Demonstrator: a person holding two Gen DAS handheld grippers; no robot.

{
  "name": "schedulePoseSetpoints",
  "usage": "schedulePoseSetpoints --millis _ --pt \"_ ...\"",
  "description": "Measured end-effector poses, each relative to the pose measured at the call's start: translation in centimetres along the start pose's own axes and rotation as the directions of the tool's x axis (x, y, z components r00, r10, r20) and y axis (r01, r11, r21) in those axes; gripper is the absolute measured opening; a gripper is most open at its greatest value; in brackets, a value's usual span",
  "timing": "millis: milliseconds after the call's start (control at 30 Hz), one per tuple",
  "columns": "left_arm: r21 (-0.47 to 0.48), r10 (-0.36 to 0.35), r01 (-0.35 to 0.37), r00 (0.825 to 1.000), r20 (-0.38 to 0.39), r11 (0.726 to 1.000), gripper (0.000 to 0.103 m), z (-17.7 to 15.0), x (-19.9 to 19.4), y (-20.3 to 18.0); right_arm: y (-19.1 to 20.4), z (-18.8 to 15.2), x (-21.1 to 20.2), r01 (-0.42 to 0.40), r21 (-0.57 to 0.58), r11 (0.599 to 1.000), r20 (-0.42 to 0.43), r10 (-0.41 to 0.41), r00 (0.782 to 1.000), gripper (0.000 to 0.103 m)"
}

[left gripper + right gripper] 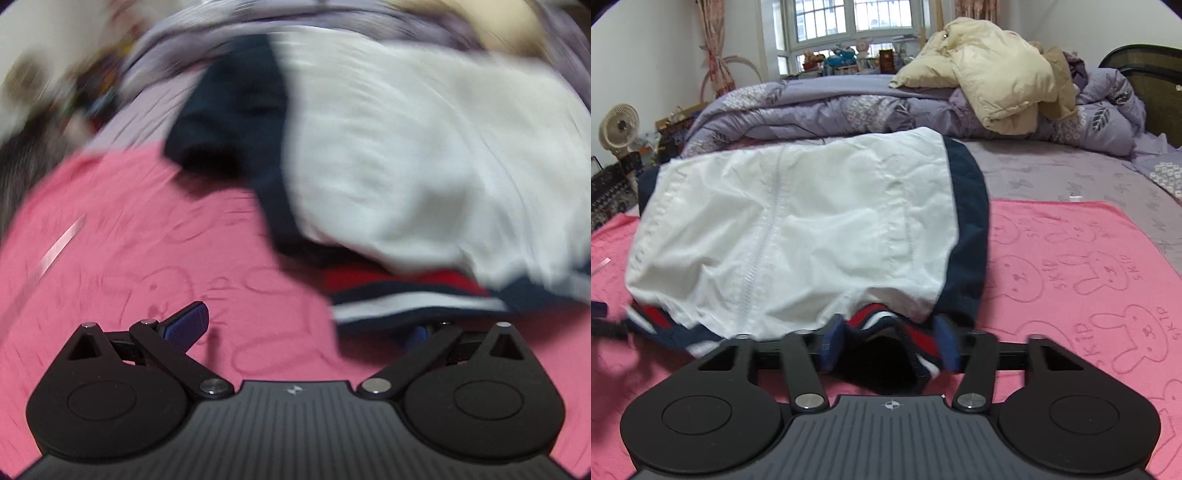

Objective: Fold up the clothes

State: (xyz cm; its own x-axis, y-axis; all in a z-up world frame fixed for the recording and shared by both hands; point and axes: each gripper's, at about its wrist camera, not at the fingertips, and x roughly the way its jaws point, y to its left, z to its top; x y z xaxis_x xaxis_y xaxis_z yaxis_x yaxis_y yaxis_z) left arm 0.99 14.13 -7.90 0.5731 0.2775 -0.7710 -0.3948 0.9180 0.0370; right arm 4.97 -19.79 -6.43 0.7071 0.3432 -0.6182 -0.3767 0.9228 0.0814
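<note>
White-and-navy jacket (pixel 798 229) – part-folded on the pink towel (pixel 1071 266).
Right gripper (pixel 890 345) pinches its striped hem (pixel 916 332) – left gripper (pixel 306 325) spread wide beside it; further folds likely remain.

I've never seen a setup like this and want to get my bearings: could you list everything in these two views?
jacket: one, white with navy sides and a red, white and navy striped hem, lying on the pink towel
pink towel: one, pink with rabbit outlines, spread on the bed
bedsheet: one, lilac, under the towel
quilt: one, lilac patterned, bunched along the far side of the bed
puffer coat: one, cream, heaped on the quilt
fan: one, white, far left on the floor
window: one, white-barred, toys on its sill
curtain: one, floral pink, left of the window
left tongs: one pair, black with blue pads, open at the hem
right tongs: one pair, black with blue pads, hem between them
</note>
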Motion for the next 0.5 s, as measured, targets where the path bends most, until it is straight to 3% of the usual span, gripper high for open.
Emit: schedulePoseSetpoints --millis 100,167,267,333,433,467,500 --pt "-0.116 -0.053 0.051 0.999 -0.013 0.992 0.103 0.9 0.2 1.8 -0.4 -0.8 -0.2 0.018 -0.012 1.000 0.002 -0.018 1.000 0.073" --pt "-0.097 -0.015 0.014 1.000 -0.007 0.995 0.103 1.2 0.1 1.8 -0.6 -1.1 -0.3 0.056 -0.039 0.998 0.006 -0.056 0.998 0.080" --pt "-0.058 0.037 -0.036 0.999 0.027 0.998 0.103 1.5 -0.2 1.3 -0.8 -1.7 -0.4 0.158 -0.059 0.986 0.027 -0.157 0.987 0.081" --pt "-0.027 0.072 -0.071 0.997 0.034 0.997 0.103 1.5 -0.1 0.7 -1.6 -1.7 -0.4 0.183 -0.045 0.982 0.034 -0.181 0.983 0.081" --pt "0.021 0.136 -0.137 0.990 0.043 0.990 0.103 1.0 1.1 0.0 -2.1 -1.7 -0.1 0.319 -0.029 0.947 0.052 -0.318 0.947 0.077" --pt "0.021 0.148 -0.149 0.988 0.037 0.989 0.103 0.7 1.4 -0.3 -2.4 -1.7 0.0 0.336 -0.028 0.941 0.051 -0.334 0.941 0.077" --pt "0.014 0.148 -0.149 0.988 0.041 0.989 0.103 0.3 1.5 -0.5 -2.7 -1.7 0.0 0.300 -0.027 0.954 0.030 -0.299 0.954 0.077"
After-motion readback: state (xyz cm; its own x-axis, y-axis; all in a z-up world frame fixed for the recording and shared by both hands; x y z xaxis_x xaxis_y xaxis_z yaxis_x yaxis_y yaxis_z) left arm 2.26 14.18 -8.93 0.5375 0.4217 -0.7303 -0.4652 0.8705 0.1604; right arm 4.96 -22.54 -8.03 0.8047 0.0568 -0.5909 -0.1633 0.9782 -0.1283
